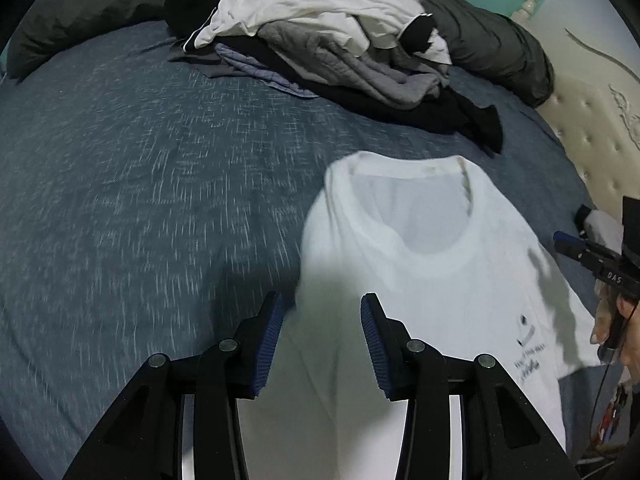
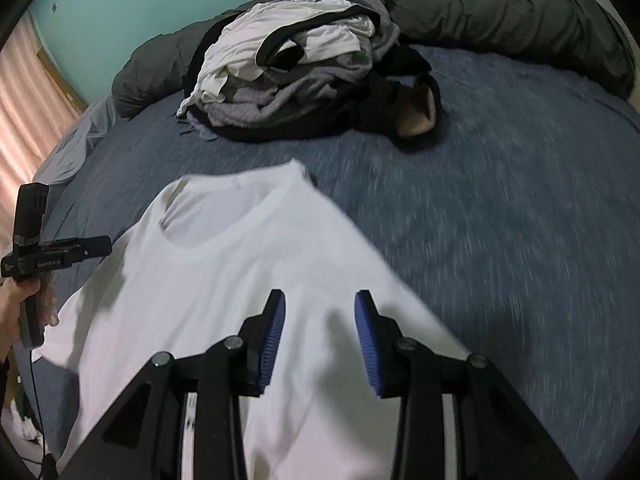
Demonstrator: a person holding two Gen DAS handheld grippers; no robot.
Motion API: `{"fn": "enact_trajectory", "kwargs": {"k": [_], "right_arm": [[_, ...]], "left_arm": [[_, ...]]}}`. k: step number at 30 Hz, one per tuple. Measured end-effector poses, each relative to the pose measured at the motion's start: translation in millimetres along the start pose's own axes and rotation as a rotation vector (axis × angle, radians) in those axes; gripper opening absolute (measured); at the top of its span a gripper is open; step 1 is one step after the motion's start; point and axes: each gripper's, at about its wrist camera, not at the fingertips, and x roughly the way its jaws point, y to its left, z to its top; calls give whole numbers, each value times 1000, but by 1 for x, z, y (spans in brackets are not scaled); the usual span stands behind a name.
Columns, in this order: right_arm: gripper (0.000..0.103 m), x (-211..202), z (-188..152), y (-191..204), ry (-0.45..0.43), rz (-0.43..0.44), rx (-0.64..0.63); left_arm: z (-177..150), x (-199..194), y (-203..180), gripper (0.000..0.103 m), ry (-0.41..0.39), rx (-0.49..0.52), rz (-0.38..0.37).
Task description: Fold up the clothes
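A white T-shirt (image 1: 432,264) lies flat on the blue bedspread, collar pointing away from me, with a small dark print near its right side. My left gripper (image 1: 322,308) hovers open over the shirt's left part, nothing between its blue pads. In the right wrist view the same white T-shirt (image 2: 240,264) fills the lower left, and my right gripper (image 2: 320,306) stands open above its right shoulder area. The right gripper (image 1: 560,240) also shows at the far right edge of the left wrist view, while the left gripper (image 2: 108,245) appears at the left of the right wrist view, held by a hand (image 2: 16,300).
A heap of unfolded clothes (image 1: 328,32) in white, grey and black sits at the far side of the bed (image 1: 120,184). A dark grey duvet roll (image 2: 500,16) lies behind it. A cream tufted headboard (image 1: 600,140) stands at right; a curtain (image 2: 28,112) hangs at left.
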Motion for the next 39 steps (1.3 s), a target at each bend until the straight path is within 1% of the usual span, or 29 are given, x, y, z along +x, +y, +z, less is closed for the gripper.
{"fn": "enact_trajectory", "kwargs": {"k": [7,13,14,15,16,17,18,19,21,23,25,27,30,34,39], "right_arm": [[36,38,36,7,2,-17,-36],[36,73,54,10,32,-46,-58],[36,78,55,10,36,-45,-60],[36,82,56,11,40,-49,-69],[35,85,56,12,42,-55,-84],[32,88,55,13,45,-61,-99],[20,90,55,14,48,-68,-114],[11,90,54,15,43,-68,-118],[8,86,51,16,20,-73,-125],[7,78,49,19,-18,-92,-150],[6,64,50,21,-71,-114,-164],[6,46,55,20,-134,-144,-158],[5,26,66,20,-181,-182,-170],[5,9,82,16,-217,-212,-161],[5,17,101,10,-229,-252,-145]], "left_arm": [[28,24,7,44,-28,-10,-8],[40,46,-1,44,-17,30,-22],[40,48,-4,33,-17,38,-28],[40,50,-7,14,-12,59,-30],[40,52,-11,6,-6,82,-32],[40,52,-13,5,-7,100,-25],[40,50,-17,5,-15,122,-16],[40,48,-17,5,-19,131,-19],[42,42,-17,5,-37,122,-18],[45,29,-15,4,-73,109,-7],[50,16,-16,4,-112,119,30],[58,6,-16,4,-129,128,54],[73,-2,-14,4,-144,121,77],[92,-1,-15,4,-158,122,102],[117,2,-16,4,-174,123,132]]}}
